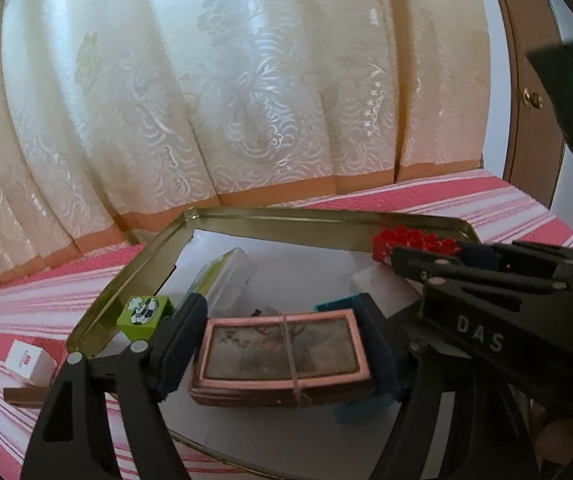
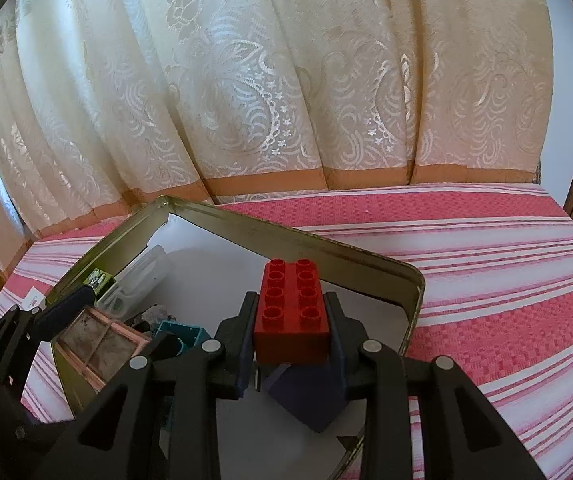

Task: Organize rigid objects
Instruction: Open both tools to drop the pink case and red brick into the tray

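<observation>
**Two grippers working over an open tin on a striped cloth**

A cream curtain (image 2: 270, 80) with a shiny floral weave is hanging behind a surface covered by a pink-and-white striped cloth (image 2: 486, 248). A shallow metal tin (image 2: 414, 280) with a white floor is lying open on the cloth, and both grippers are hovering over it.

The left gripper (image 1: 282, 344) is clamping a pink-framed stack of cards (image 1: 282, 354) bound with a rubber band, one pad pressing on each short end, over the tin's floor. The right gripper (image 2: 292, 320) is squeezing a red building brick (image 2: 292, 312) by its long sides, studs up, above the tin's right half.

Inside the tin, a clear plastic case (image 1: 226, 276) is lying toward the left wall, a teal box (image 2: 182, 334) is sitting just behind the card stack, and a dark purple block (image 2: 306, 396) is resting below the brick. A green cube with a football print (image 1: 144, 316) is sitting by the tin's left wall; which side of the wall is hard to tell. A small white box (image 1: 28, 362) is lying on the cloth, apart from the tin.
</observation>
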`<act>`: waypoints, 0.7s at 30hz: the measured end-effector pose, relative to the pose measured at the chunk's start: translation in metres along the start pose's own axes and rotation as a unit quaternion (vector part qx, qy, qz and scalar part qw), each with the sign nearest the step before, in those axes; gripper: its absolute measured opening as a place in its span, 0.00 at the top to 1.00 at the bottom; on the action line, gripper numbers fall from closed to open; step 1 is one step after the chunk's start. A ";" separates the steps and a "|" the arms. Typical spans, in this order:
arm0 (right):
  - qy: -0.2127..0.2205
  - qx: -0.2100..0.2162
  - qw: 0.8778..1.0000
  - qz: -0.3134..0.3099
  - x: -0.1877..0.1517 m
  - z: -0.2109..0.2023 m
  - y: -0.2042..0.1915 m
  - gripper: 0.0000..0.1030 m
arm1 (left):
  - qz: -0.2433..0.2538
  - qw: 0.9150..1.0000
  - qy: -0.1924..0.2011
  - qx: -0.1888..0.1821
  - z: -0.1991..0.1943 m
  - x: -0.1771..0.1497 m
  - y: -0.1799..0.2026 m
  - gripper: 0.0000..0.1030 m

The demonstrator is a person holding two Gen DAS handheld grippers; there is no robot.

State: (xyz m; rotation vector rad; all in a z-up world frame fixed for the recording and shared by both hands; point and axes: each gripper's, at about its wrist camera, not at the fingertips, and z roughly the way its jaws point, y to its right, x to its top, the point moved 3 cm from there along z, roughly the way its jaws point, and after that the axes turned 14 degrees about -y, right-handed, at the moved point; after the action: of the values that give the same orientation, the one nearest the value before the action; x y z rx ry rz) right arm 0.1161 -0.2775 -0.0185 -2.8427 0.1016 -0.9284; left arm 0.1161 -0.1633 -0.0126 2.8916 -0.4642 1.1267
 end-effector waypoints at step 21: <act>0.083 0.020 0.994 0.065 -0.004 -0.036 0.008 0.29 | -0.040 0.999 0.028 -0.011 -0.019 -0.006 -0.024 0.00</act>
State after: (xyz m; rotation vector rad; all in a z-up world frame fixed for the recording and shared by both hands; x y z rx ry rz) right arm 0.0919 -0.2896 0.0068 -2.6809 0.2783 -1.1226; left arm 0.1056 -0.1364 0.0001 2.8246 -0.3521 1.1786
